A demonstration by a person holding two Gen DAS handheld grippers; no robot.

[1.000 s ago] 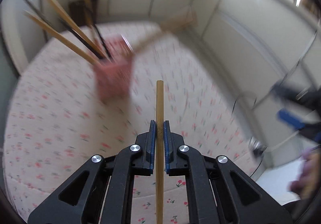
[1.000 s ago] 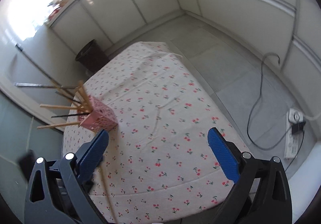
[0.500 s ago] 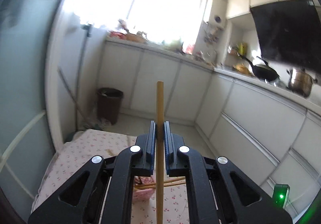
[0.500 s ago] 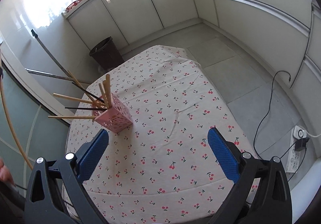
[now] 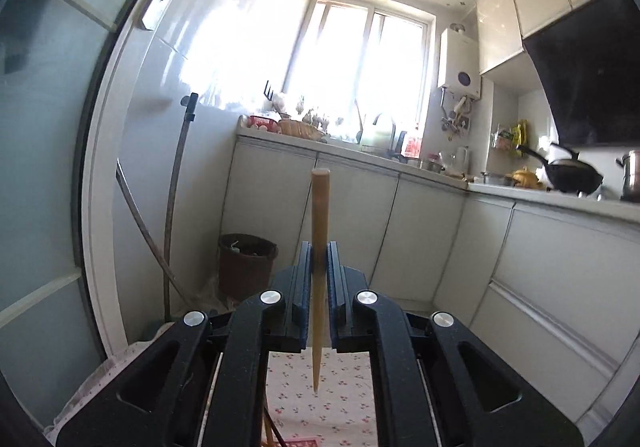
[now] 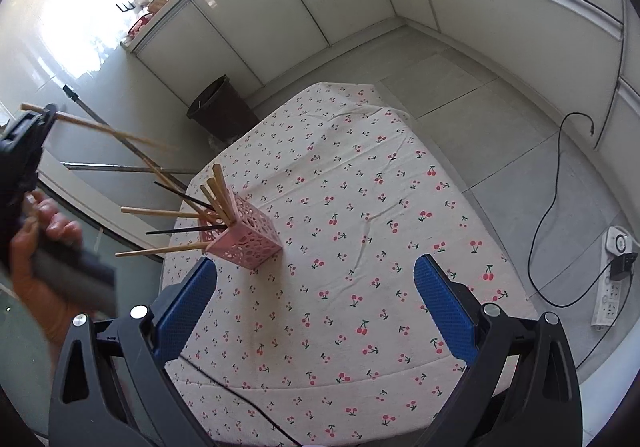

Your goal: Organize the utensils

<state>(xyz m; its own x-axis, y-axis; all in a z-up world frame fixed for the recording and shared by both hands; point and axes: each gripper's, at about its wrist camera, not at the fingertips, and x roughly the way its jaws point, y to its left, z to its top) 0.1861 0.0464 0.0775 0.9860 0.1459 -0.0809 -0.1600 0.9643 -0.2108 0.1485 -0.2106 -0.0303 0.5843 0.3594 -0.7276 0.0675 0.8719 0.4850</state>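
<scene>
1. The left gripper is closed on one wooden chopstick. The stick stands upright between the pads, its blunt end above them and its thin tip below, over the cherry-print table.
2. In the right wrist view the same left gripper is far to the left of the right gripper, in a person's hand, high above the table; the chopstick sticks out sideways from it.
3. The pink holder stands just ahead of the left finger of the right gripper, with several wooden and black chopsticks leaning out of it.
4. The right gripper is wide open and holds nothing; it hangs over the table.
5. I judge the chopstick light, stiff and smooth. It can turn or slip between flat pads, so a hold near the middle, as now, looks safer than one at the thin tip.
6. One second ago the left camera looked down on the table and the holder; now it faces the kitchen window and cabinets, so this gripper has lifted and tilted up. The grip on the stick is unchanged. The right gripper has stayed open in almost the same place.
</scene>
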